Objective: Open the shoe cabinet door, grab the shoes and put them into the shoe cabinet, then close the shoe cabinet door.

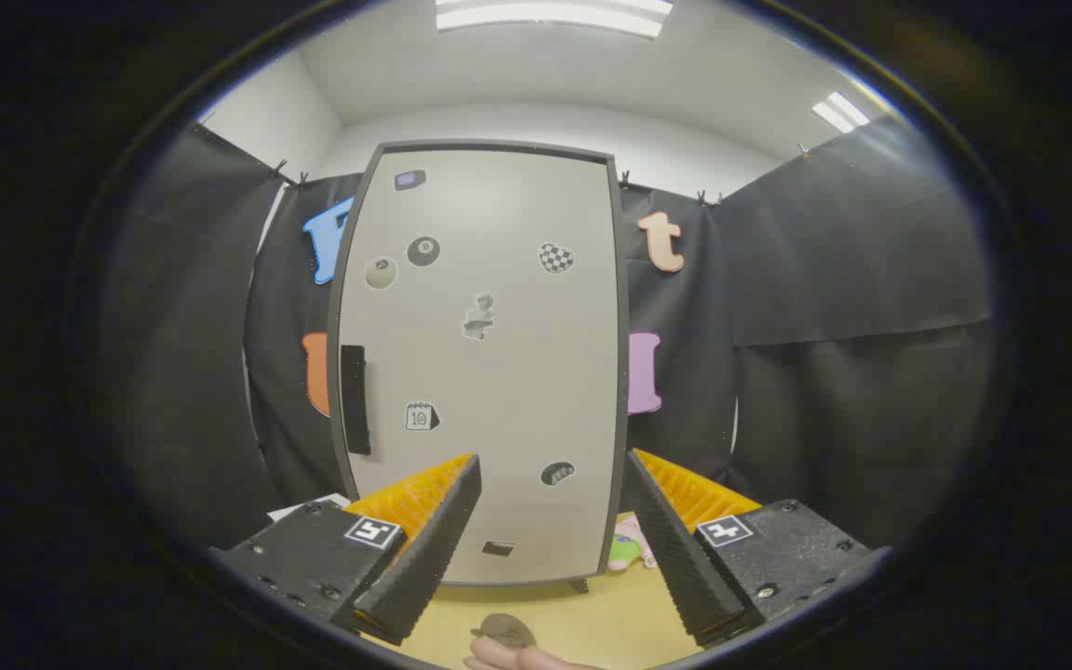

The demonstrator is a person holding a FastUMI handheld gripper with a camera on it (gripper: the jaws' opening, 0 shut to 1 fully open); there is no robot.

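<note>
Grey cabinet door (499, 372) shut, black handle (355, 398) at its left edge; gripper (550, 549) jaws apart, empty, facing it above the wooden surface (592, 614).

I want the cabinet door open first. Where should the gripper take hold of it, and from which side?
Probably the black handle: an upright strip by the left edge of the closed door. Come straight on with the open gripper shifted left, fingers either side of the strip, since the rest looks flat, bearing only stickers.
</note>
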